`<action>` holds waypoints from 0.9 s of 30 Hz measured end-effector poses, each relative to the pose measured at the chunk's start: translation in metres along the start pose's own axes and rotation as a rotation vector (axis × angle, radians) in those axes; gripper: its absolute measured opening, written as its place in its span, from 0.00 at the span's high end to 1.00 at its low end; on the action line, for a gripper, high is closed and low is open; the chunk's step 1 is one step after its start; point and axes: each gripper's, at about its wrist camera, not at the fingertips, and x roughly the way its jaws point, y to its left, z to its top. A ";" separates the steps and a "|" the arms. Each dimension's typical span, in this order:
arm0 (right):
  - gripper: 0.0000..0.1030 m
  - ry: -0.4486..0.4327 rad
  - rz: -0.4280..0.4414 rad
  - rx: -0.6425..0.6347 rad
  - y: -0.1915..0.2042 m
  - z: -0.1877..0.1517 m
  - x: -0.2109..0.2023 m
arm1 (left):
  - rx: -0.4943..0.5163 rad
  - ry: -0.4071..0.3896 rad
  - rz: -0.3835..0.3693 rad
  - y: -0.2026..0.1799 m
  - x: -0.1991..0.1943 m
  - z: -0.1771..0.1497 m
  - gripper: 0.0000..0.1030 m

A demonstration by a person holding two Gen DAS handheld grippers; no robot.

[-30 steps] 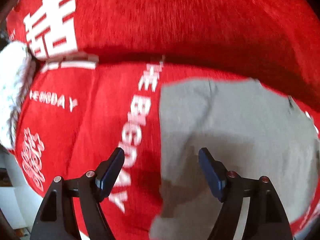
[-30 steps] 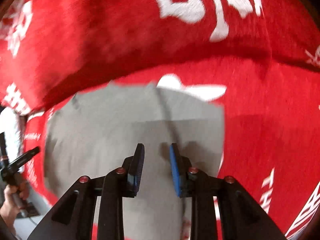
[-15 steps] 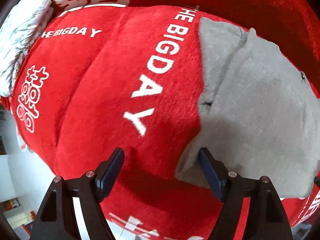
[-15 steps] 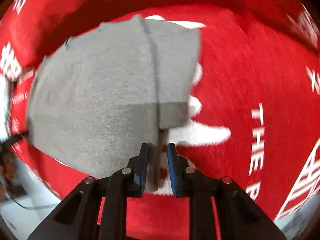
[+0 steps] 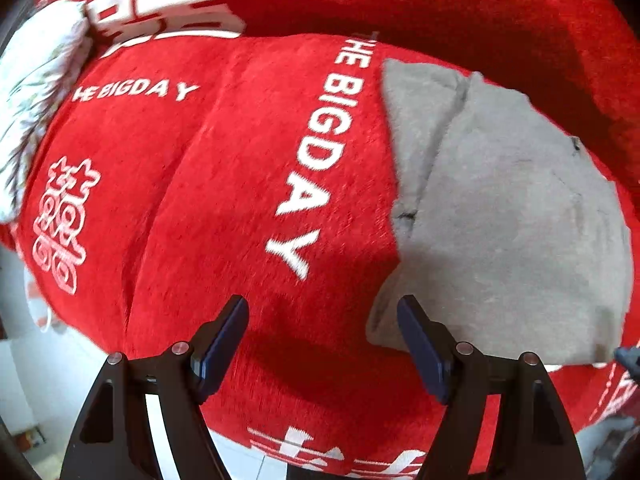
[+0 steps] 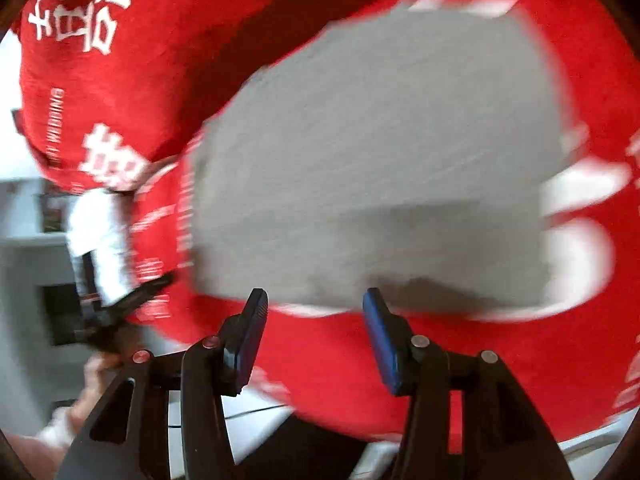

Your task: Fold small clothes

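The left gripper (image 5: 323,338) hovers low over the red blanket (image 5: 224,184), jaws spread wide and empty, its right finger just beside the near corner of the folded grey garment (image 5: 508,216). The right gripper (image 6: 314,334), clamped on the garment's edge half a second ago, has let go; its jaws now stand apart, empty, before the garment (image 6: 380,160), which lies flat.

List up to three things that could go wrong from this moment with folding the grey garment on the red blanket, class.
1. Both tongs, left and right, are open and off the grey garment, so its loosely lying folded layer might spring back.
2. The left edge looks uneven, so the next fold may come out crooked.
3. The plush red blanket bulges and could get pinched along with the garment.
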 end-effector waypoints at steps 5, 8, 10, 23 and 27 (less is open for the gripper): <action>0.46 0.107 0.251 0.205 0.038 -0.035 0.094 | 0.074 0.014 -0.068 -0.002 0.000 0.017 0.24; 0.46 0.105 0.322 0.307 0.055 -0.047 0.145 | 0.112 -0.010 -0.083 0.006 0.000 0.028 0.13; 0.46 0.078 0.361 0.388 0.060 -0.052 0.170 | 0.131 -0.037 -0.071 0.012 -0.001 0.034 0.00; 0.92 0.021 0.268 0.366 0.085 -0.034 0.172 | 0.051 -0.023 -0.107 0.058 0.014 0.069 0.00; 0.92 0.085 0.176 0.364 0.076 -0.045 0.189 | 0.063 -0.008 -0.130 0.060 0.019 0.067 0.00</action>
